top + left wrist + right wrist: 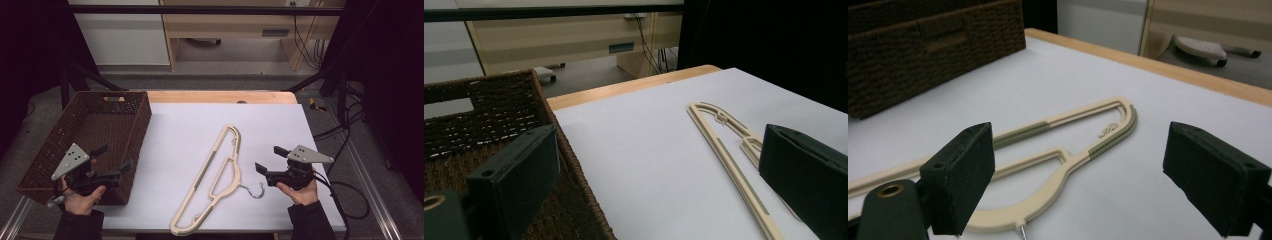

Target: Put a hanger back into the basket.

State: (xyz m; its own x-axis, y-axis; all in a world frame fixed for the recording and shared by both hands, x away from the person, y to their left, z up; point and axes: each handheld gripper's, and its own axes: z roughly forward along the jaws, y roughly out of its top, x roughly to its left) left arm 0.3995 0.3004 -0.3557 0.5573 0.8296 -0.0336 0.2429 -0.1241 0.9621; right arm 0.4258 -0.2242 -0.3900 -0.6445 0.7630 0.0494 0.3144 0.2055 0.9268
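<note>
On the white table point(170, 135), seen from the high view, a cream hanger point(212, 175) lies flat and slantwise between the two grippers, its metal hook point(254, 190) just ahead of the right gripper point(272, 159) and not touching it. That gripper's jaws stand apart with nothing in them. The left gripper point(113, 157), also gaping and empty, hovers over the near corner of the brown wicker basket point(75, 130), well off from the hanger. In the left gripper view, the basket point(499, 110) sits under and behind the left jaw (the jaws are spread wide), and the hanger point(729, 150) runs beside the right jaw. In the right gripper view, the hanger point(1063, 145) lies on the table between and beyond the parted jaws, untouched, with the basket point(923, 45) farther off to the left.
</note>
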